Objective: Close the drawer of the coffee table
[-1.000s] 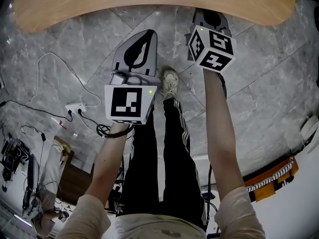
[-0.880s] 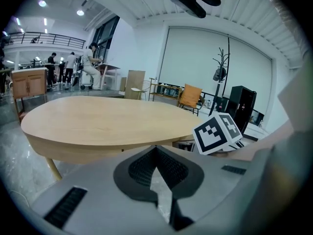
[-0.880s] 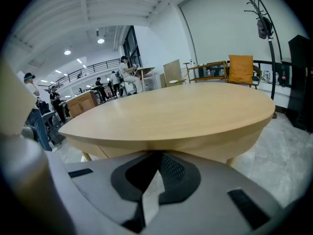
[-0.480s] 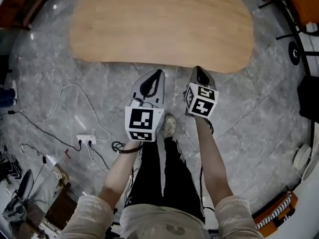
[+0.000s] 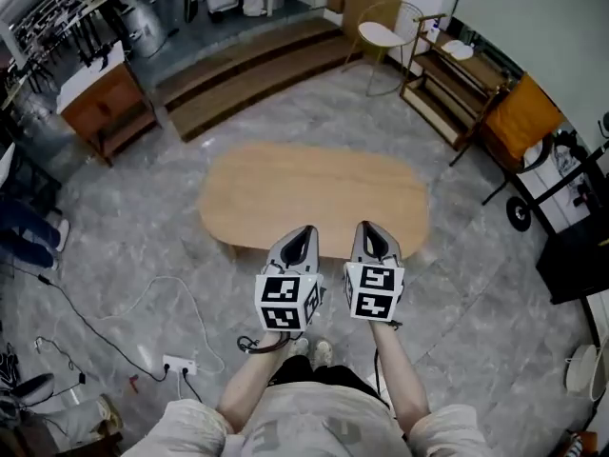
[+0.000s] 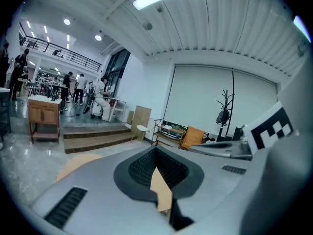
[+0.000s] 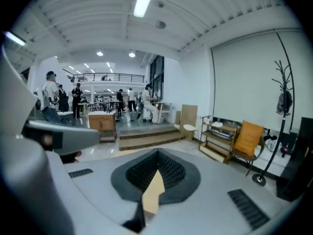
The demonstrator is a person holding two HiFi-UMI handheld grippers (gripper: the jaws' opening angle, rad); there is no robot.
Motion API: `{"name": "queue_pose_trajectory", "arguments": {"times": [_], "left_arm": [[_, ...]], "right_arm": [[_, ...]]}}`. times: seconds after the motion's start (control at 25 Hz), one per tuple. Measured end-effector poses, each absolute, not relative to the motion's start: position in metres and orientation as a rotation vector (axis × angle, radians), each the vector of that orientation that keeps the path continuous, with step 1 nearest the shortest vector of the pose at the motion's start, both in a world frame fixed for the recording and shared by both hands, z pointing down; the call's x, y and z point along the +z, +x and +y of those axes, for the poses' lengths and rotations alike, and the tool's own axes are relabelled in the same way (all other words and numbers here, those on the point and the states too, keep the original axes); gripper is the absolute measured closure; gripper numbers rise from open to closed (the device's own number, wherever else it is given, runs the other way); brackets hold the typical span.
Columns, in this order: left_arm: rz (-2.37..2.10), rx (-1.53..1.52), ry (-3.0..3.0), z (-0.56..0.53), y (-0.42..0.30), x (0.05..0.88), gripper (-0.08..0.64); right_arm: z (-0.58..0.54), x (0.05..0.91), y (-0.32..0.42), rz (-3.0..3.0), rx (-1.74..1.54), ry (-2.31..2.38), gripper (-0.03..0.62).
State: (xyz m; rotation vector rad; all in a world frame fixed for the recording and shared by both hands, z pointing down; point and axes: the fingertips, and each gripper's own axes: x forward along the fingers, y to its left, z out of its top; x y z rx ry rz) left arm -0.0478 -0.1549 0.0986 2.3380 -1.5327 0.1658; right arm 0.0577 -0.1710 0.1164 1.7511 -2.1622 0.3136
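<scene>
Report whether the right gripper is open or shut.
Shut. The right gripper has its jaws together at the tips, with nothing held between them.

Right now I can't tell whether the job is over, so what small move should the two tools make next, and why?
Probably just lower both to rest. The left tool and right tool are shut and empty, held in the air over the near edge of the coffee table, and no open drawer shows there.
</scene>
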Motion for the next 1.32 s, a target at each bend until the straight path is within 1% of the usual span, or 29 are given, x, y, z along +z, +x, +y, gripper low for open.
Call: {"name": "queue_pose_trajectory", "arguments": {"times": [0.16, 0.36, 0.64, 1.0, 1.32], "left_arm": [[-1.619, 0.158, 2.426, -0.131, -0.045, 0.048, 0.552], [-1.622, 0.123, 2.513, -0.099, -0.032, 0.015, 0.552], [-1.641, 0.062, 2.578, -0.092, -0.019, -0.018, 0.552], [-1.665, 0.085, 2.586, -0.077, -0.012, -0.026, 0.552], [-1.667, 0.083, 2.605, -0.064, -0.012, -0.027, 0.552]], "right_arm": [[-0.137, 0.041, 0.056, -2.273, 0.203, 1.812, 0.586], [-0.09, 0.0, 0.064, -2.373, 0.174, 1.923, 0.586], [-0.073, -0.017, 0.076, -2.399, 0.135, 1.927, 0.586], [-0.062, -0.019, 0.084, -2.393, 0.121, 1.933, 0.586], [-0.053, -0.016, 0.076, -2.417, 0.1, 1.896, 0.586]]}}
